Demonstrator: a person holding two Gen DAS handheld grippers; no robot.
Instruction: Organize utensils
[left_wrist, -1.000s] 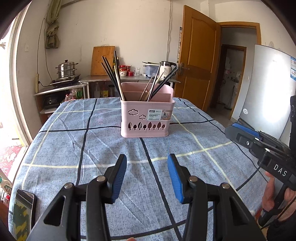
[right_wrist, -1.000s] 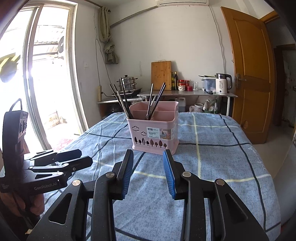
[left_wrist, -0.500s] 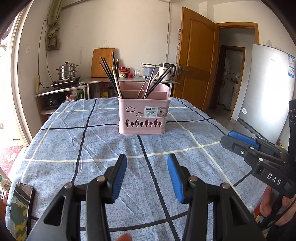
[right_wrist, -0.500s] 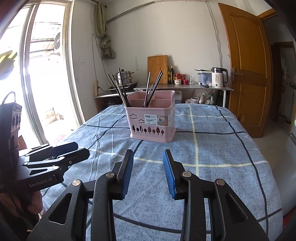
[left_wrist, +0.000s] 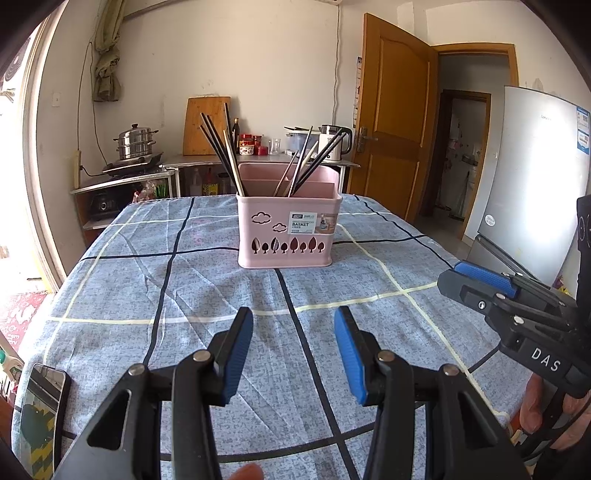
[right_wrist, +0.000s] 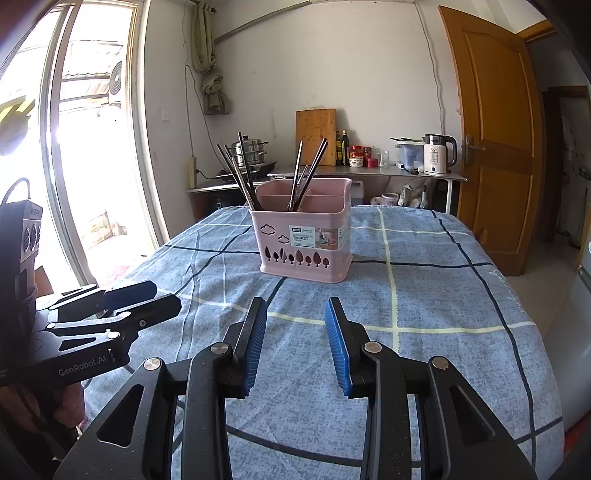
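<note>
Now your left gripper (left_wrist: 293, 354) and right gripper (right_wrist: 295, 343) are both open and empty, and all the chopsticks (left_wrist: 221, 155) you can see stand in the pink basket (left_wrist: 288, 232)

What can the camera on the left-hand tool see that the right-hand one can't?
Only the left wrist view shows the phone at the table's near corner and the white fridge. Only the right wrist view shows the big bright window. Both show the pink basket holding chopsticks, the checked tablecloth, and each other's open, empty gripper: left gripper, right gripper.
</note>
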